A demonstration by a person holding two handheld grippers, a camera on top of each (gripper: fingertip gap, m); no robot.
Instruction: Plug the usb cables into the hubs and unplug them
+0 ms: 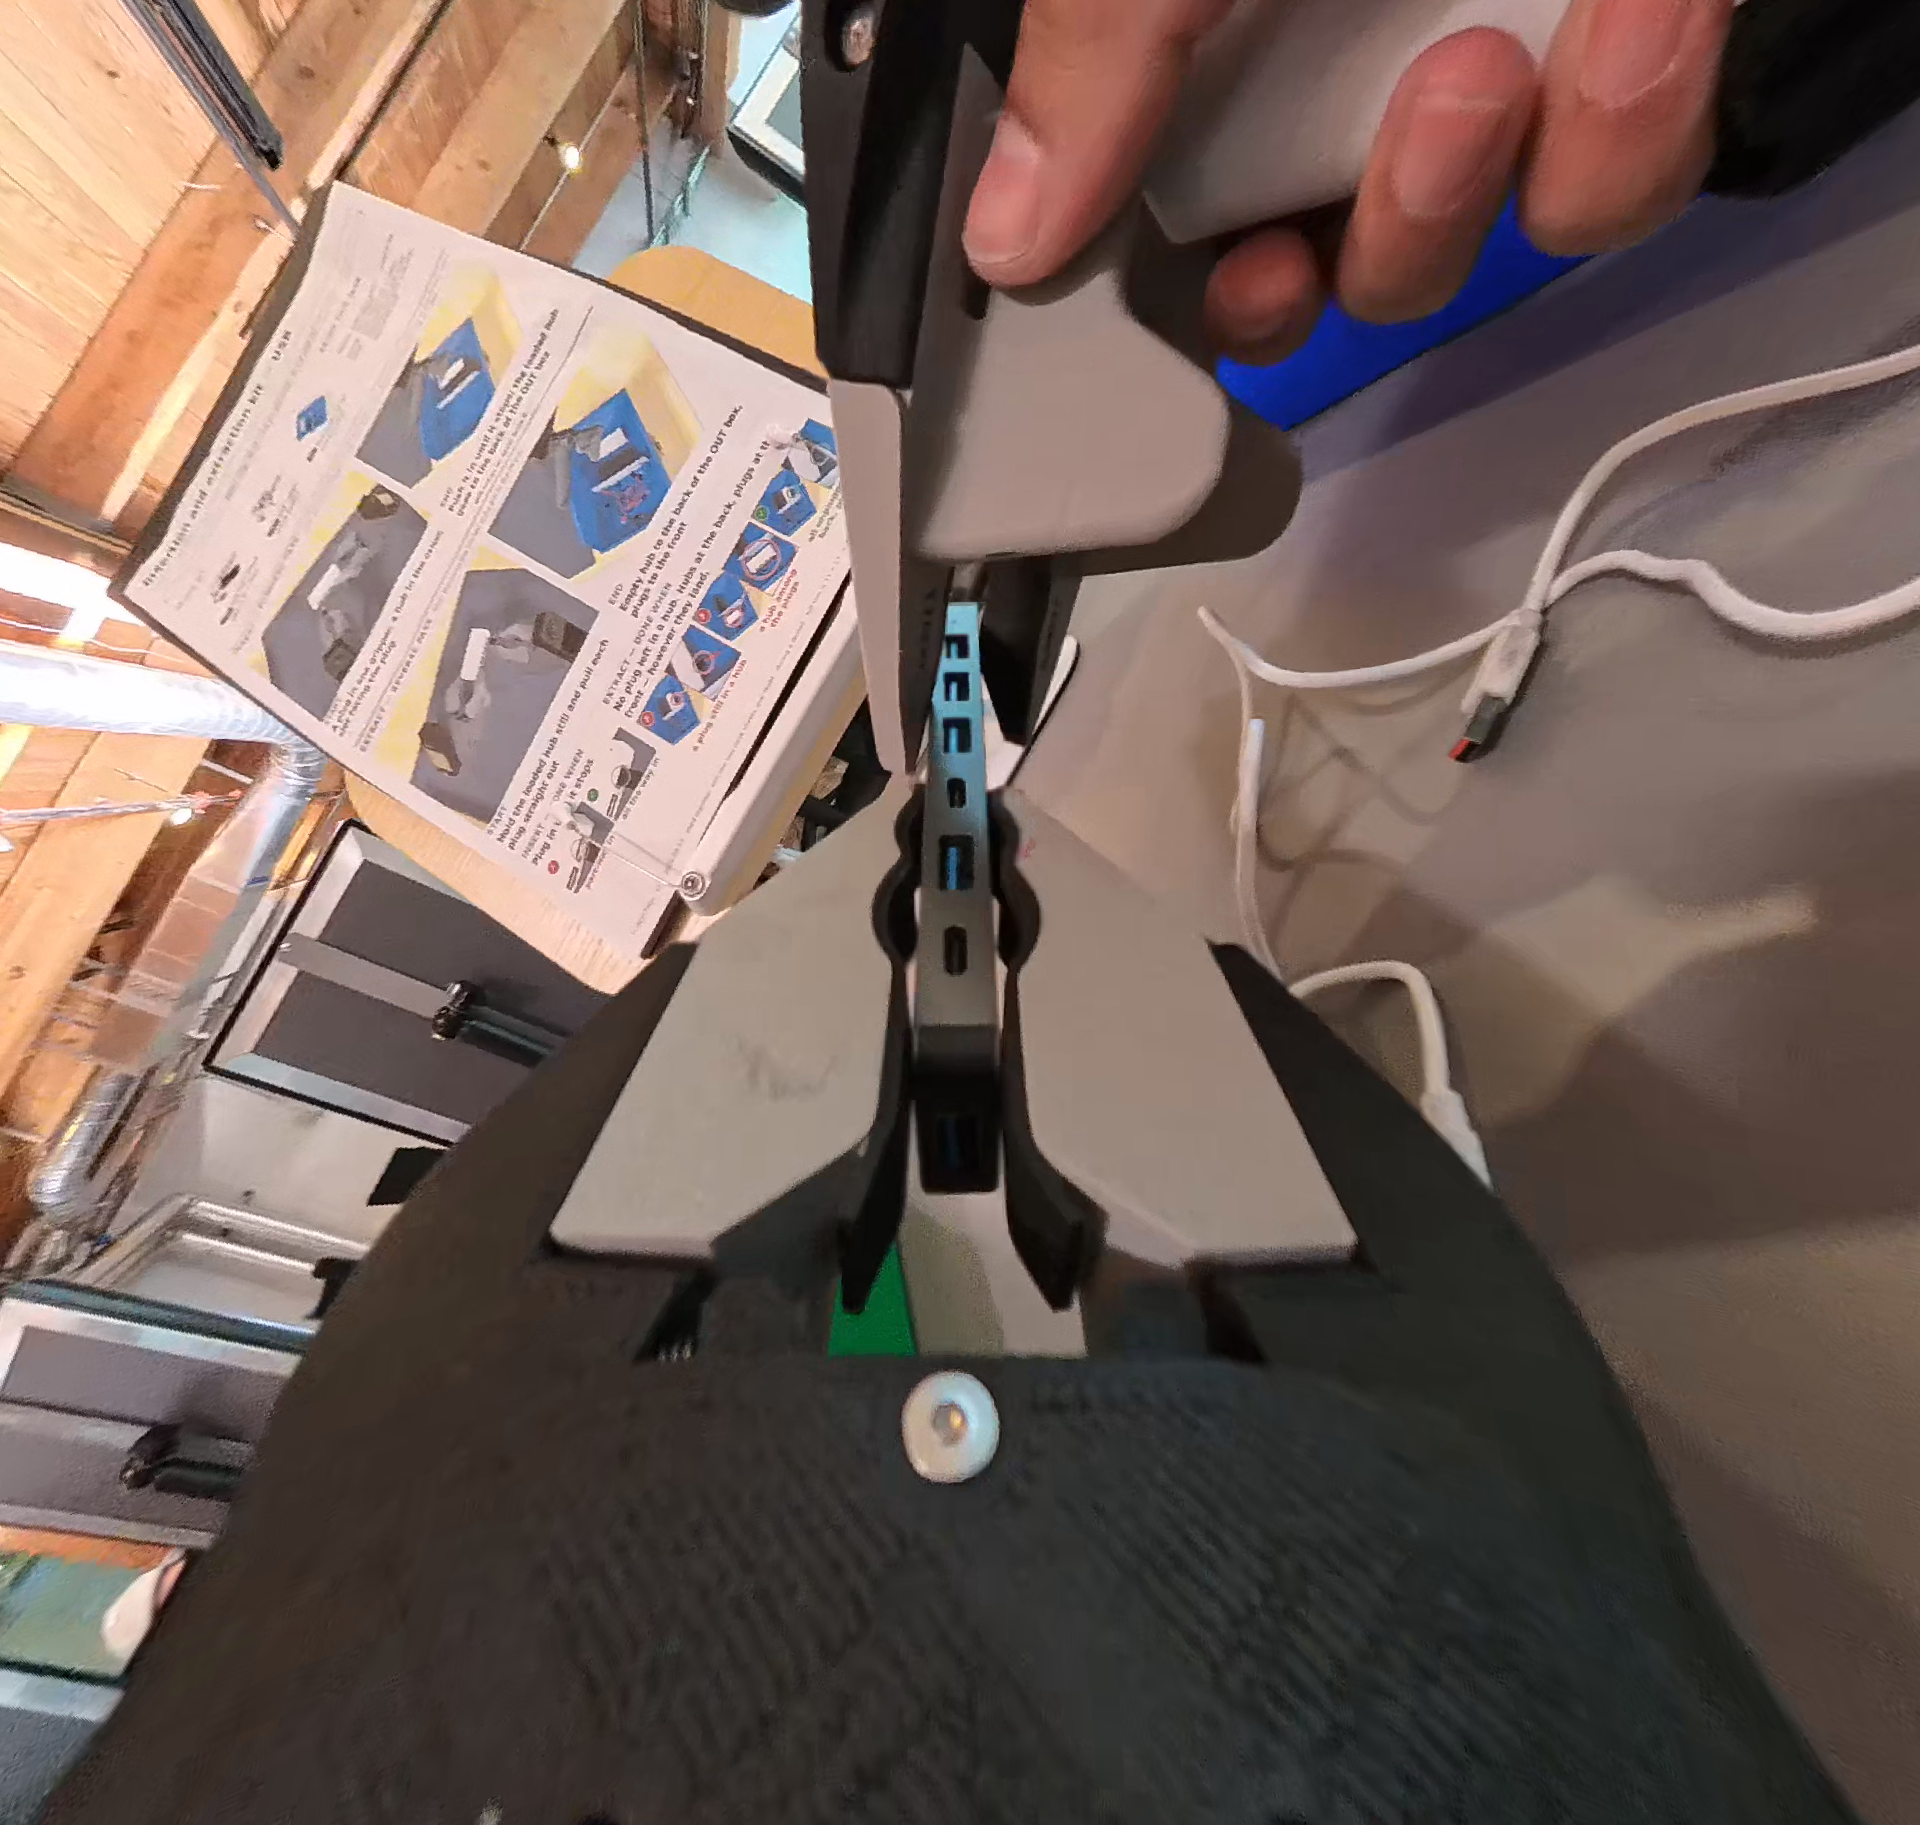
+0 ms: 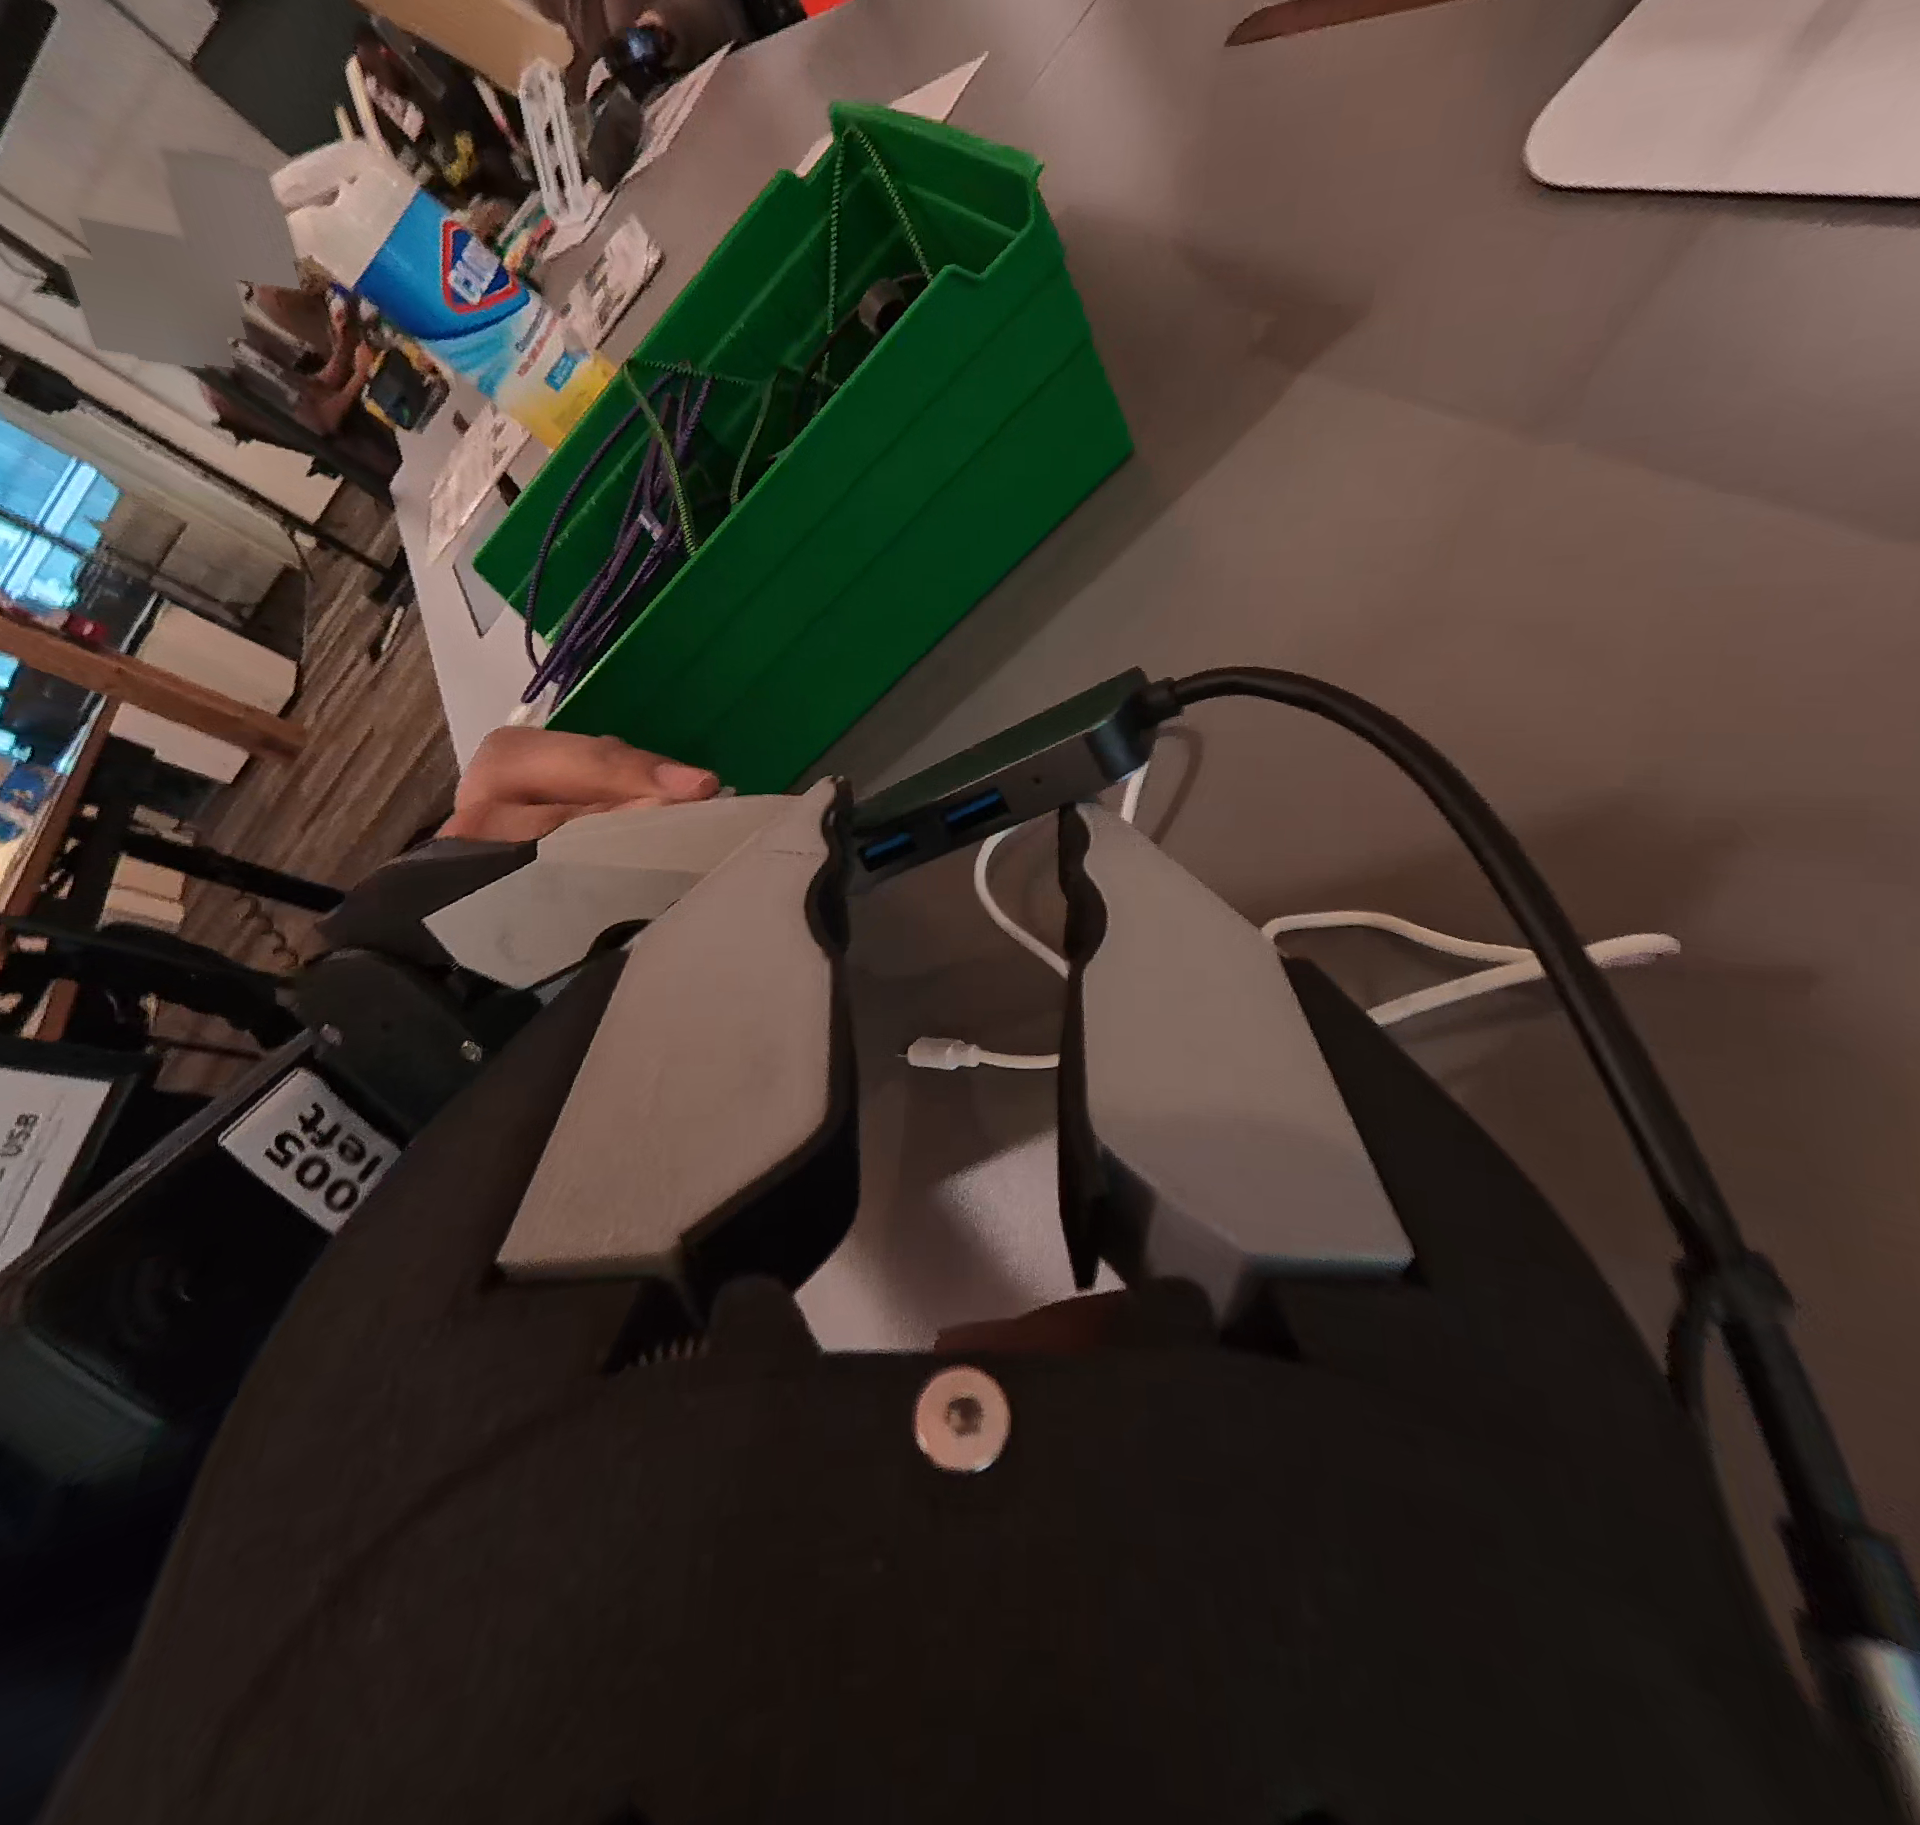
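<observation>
My left gripper (image 1: 956,809) is shut on a dark grey USB hub (image 1: 956,1048), seen end-on with its row of ports facing up. My right gripper (image 1: 961,752), held by a hand (image 1: 1351,113), comes in from above with a finger on each side of the hub's far end. In the right wrist view my right gripper (image 2: 951,819) is open, its tips at the hub (image 2: 1018,767), beside two blue ports. The hub's black cable (image 2: 1507,840) arcs off to the right. White USB cables (image 1: 1558,570) lie loose on the grey table, one with a red-tipped plug (image 1: 1486,715).
A green bin (image 2: 883,528) with purple and green cables stands on the table (image 2: 1455,425) behind the hub. A blue bin (image 1: 1403,341) sits behind the right gripper. An instruction sheet (image 1: 520,580) stands at left. A white plug (image 2: 935,1053) lies under my right gripper's fingers. Only a small space, under 4 cm, lies between the two pairs of fingers.
</observation>
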